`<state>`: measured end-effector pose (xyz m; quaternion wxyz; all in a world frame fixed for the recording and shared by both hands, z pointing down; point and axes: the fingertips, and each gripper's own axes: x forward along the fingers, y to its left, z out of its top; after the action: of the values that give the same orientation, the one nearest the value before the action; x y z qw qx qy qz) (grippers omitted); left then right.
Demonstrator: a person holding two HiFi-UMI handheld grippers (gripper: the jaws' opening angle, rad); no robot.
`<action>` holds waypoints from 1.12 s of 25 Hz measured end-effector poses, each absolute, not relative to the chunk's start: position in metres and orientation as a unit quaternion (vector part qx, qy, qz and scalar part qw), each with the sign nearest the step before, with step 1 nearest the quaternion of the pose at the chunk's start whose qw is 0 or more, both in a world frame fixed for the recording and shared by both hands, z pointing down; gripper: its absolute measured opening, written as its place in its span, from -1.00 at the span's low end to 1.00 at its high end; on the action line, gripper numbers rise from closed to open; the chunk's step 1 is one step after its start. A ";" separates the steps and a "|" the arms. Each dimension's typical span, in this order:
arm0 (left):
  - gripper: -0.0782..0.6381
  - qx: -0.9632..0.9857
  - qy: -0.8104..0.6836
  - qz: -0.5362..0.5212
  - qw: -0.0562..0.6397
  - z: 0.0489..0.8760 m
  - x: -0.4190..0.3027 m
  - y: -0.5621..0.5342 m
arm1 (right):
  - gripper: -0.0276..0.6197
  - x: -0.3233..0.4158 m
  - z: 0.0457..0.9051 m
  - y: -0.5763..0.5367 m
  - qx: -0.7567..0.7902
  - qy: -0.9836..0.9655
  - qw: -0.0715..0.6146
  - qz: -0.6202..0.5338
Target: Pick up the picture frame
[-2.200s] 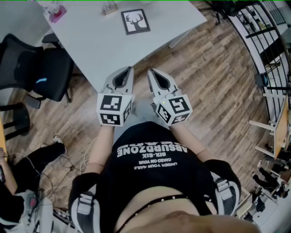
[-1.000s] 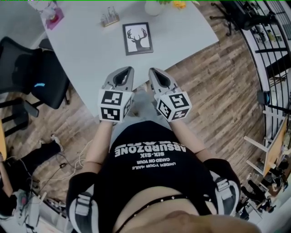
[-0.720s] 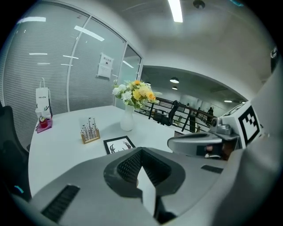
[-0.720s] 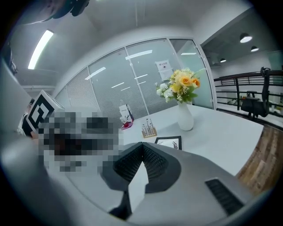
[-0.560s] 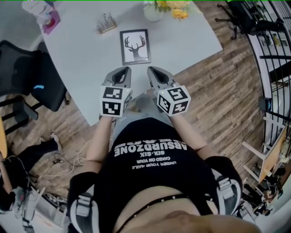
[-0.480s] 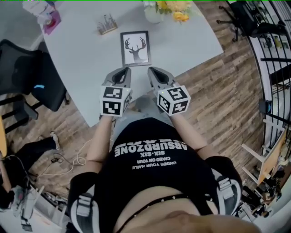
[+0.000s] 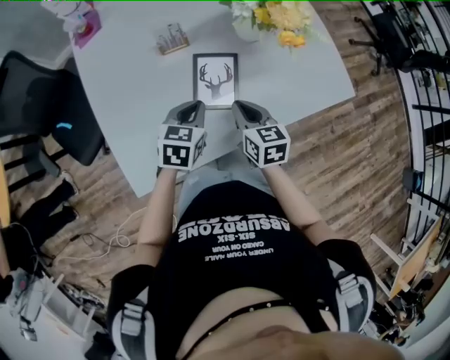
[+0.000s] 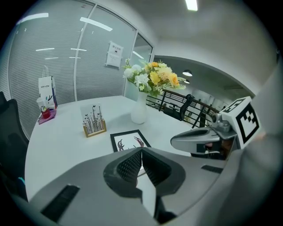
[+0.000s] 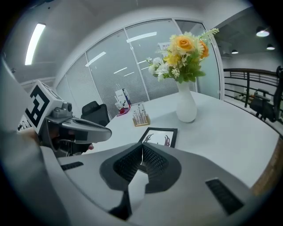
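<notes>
The picture frame [image 7: 216, 79], black-edged with a deer-antler print, lies flat on the white table [image 7: 133, 91]. My left gripper [image 7: 193, 107] and right gripper [image 7: 240, 106] hover side by side over the table's near edge, just short of the frame's near side. Both are shut with nothing between the pads. In the left gripper view the frame [image 8: 129, 141] lies just beyond the closed left gripper [image 8: 141, 150], and the right gripper [image 8: 208, 139] shows alongside. In the right gripper view the frame [image 9: 160, 136] lies ahead of the closed right gripper [image 9: 142, 148].
A white vase of flowers [image 7: 271, 17] stands behind the frame, with a small wooden card holder [image 7: 172, 39] to its left. A pink item [image 7: 84, 17] sits at the far left corner. A black office chair [image 7: 42, 112] stands left of the table, and a railing [image 7: 422, 56] runs along the right.
Both grippers have moved forward and down from in front of the table to above its near edge, close to the frame. Their jaws have stayed shut.
</notes>
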<state>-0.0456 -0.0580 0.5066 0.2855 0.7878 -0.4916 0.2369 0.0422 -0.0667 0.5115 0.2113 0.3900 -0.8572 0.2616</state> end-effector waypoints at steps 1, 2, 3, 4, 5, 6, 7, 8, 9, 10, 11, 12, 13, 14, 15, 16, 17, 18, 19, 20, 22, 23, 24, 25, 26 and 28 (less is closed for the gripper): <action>-0.74 0.786 -0.493 0.241 0.286 0.510 -0.047 -0.060 | -0.86 0.042 0.515 -0.070 0.389 -0.855 0.217 0.264; -0.74 0.783 -0.493 0.246 0.288 0.514 -0.047 -0.062 | -0.86 0.042 0.519 -0.074 0.387 -0.855 0.222 0.266; -0.74 0.781 -0.493 0.251 0.290 0.518 -0.048 -0.064 | -0.86 0.041 0.522 -0.077 0.383 -0.854 0.226 0.270; -0.74 0.779 -0.492 0.257 0.292 0.521 -0.048 -0.066 | -0.86 0.041 0.525 -0.079 0.379 -0.854 0.230 0.273; -0.74 0.777 -0.492 0.262 0.293 0.525 -0.048 -0.068 | -0.86 0.040 0.528 -0.082 0.377 -0.853 0.233 0.276; -0.73 0.775 -0.492 0.267 0.294 0.527 -0.049 -0.070 | -0.86 0.040 0.531 -0.084 0.376 -0.852 0.237 0.278; -0.73 0.773 -0.492 0.270 0.296 0.530 -0.049 -0.071 | -0.86 0.040 0.534 -0.086 0.376 -0.850 0.241 0.278; -0.73 0.772 -0.492 0.272 0.299 0.533 -0.049 -0.073 | -0.86 0.041 0.537 -0.088 0.377 -0.849 0.244 0.279; -0.73 0.771 -0.491 0.272 0.302 0.535 -0.050 -0.076 | -0.85 0.041 0.539 -0.091 0.378 -0.847 0.248 0.280; -0.73 0.770 -0.491 0.270 0.307 0.538 -0.050 -0.078 | -0.84 0.041 0.542 -0.092 0.378 -0.845 0.251 0.282; -0.73 0.768 -0.491 0.268 0.311 0.541 -0.051 -0.080 | -0.76 0.041 0.546 -0.094 0.377 -0.844 0.256 0.285; -0.73 0.766 -0.492 0.266 0.315 0.544 -0.052 -0.082 | -0.60 0.041 0.550 -0.095 0.374 -0.842 0.260 0.288; -0.73 0.764 -0.494 0.267 0.317 0.547 -0.054 -0.085 | -0.54 0.041 0.553 -0.097 0.370 -0.841 0.265 0.292; -0.73 0.761 -0.497 0.270 0.318 0.550 -0.055 -0.087 | -0.54 0.040 0.556 -0.098 0.368 -0.840 0.269 0.294; -0.73 0.758 -0.498 0.275 0.319 0.553 -0.057 -0.089 | -0.54 0.040 0.560 -0.100 0.366 -0.839 0.273 0.296; -0.70 0.755 -0.499 0.281 0.319 0.556 -0.057 -0.091 | -0.54 0.040 0.563 -0.101 0.366 -0.837 0.277 0.298; -0.62 0.752 -0.499 0.287 0.320 0.560 -0.058 -0.093 | -0.54 0.040 0.566 -0.103 0.366 -0.836 0.281 0.299; -0.51 0.751 -0.498 0.292 0.321 0.563 -0.058 -0.094 | -0.54 0.041 0.569 -0.105 0.366 -0.834 0.284 0.300; -0.47 0.750 -0.496 0.295 0.323 0.567 -0.058 -0.096 | -0.54 0.041 0.573 -0.107 0.367 -0.832 0.288 0.301; -0.47 0.749 -0.495 0.297 0.326 0.570 -0.058 -0.097 | -0.53 0.042 0.576 -0.109 0.368 -0.830 0.292 0.302; -0.47 0.746 -0.494 0.300 0.331 0.577 -0.057 -0.099 | -0.51 0.044 0.583 -0.112 0.369 -0.825 0.301 0.304; -0.47 0.744 -0.494 0.302 0.333 0.580 -0.057 -0.100 | -0.49 0.044 0.586 -0.112 0.369 -0.823 0.306 0.305; -0.47 0.743 -0.494 0.304 0.335 0.583 -0.057 -0.101 | -0.47 0.045 0.590 -0.113 0.368 -0.821 0.311 0.307; -0.47 0.742 -0.494 0.305 0.336 0.587 -0.057 -0.102 | -0.45 0.046 0.594 -0.114 0.367 -0.819 0.315 0.309; -0.47 0.741 -0.495 0.304 0.337 0.589 -0.058 -0.103 | -0.45 0.046 0.597 -0.114 0.367 -0.817 0.319 0.309; -0.47 0.739 -0.498 0.299 0.342 0.593 -0.059 -0.106 | -0.43 0.047 0.601 -0.116 0.366 -0.815 0.326 0.310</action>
<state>-0.0591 -0.1057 0.5933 0.3419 0.7389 -0.4980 0.2986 0.0471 -0.1160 0.6015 0.3256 0.3662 -0.8147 0.3101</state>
